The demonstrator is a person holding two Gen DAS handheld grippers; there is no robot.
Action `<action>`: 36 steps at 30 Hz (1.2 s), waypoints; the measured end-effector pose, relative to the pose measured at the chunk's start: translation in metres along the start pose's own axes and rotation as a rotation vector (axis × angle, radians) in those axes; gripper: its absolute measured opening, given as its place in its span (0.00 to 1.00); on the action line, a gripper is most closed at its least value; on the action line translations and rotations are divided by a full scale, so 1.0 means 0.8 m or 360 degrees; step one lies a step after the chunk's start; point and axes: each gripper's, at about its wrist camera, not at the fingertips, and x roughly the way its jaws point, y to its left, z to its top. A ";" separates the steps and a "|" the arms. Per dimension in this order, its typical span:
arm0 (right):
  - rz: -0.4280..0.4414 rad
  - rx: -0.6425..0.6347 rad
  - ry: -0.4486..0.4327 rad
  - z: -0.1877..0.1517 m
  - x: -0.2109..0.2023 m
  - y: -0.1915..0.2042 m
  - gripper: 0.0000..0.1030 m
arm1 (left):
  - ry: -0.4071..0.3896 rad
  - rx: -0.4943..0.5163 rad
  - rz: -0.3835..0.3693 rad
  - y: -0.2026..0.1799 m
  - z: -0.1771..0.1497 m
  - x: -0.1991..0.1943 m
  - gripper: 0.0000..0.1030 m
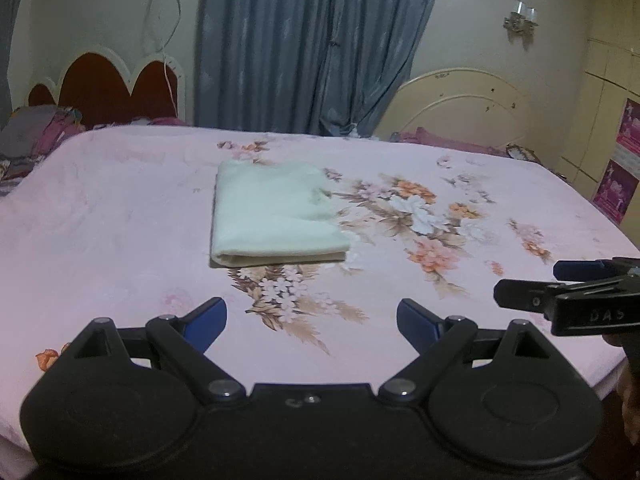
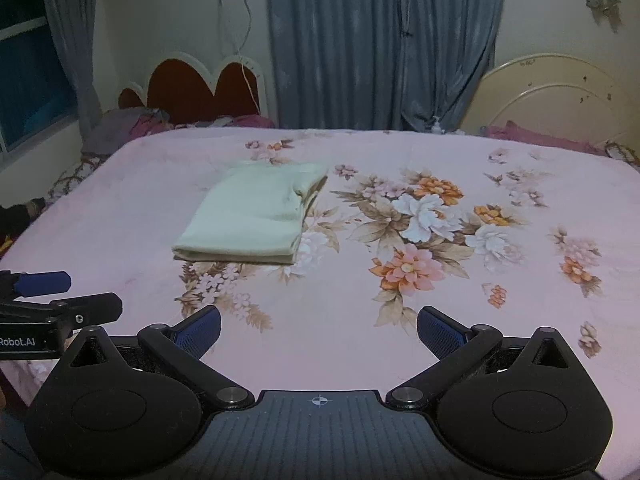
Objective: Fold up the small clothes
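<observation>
A small pale cream garment (image 1: 276, 216) lies folded into a neat rectangle on the pink floral bedsheet (image 1: 120, 208), its folded edge facing me. It also shows in the right wrist view (image 2: 252, 220). My left gripper (image 1: 312, 324) is open and empty, held above the sheet well short of the garment. My right gripper (image 2: 318, 334) is open and empty too, near the bed's front edge and to the right of the garment. Each gripper shows at the side of the other's view: the right one (image 1: 528, 282) and the left one (image 2: 92, 294).
A blue curtain (image 1: 312, 48) hangs behind the bed. A red scalloped headboard (image 1: 108, 88) stands at the back left and a cream arched one (image 1: 464, 104) at the back right. Bunched dark bedding (image 1: 32, 136) lies at the far left.
</observation>
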 end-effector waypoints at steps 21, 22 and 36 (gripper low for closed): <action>-0.0017 -0.0005 -0.0054 -0.017 -0.051 0.007 1.00 | -0.0079 0.0038 -0.0017 -0.019 -0.011 -0.044 0.89; -0.0017 -0.0006 -0.0053 -0.017 -0.051 0.007 1.00 | -0.0080 0.0038 -0.0017 -0.018 -0.011 -0.044 0.89; -0.0004 -0.0019 -0.0058 -0.014 -0.050 0.004 1.00 | -0.0085 0.0034 -0.0004 -0.016 -0.009 -0.045 0.89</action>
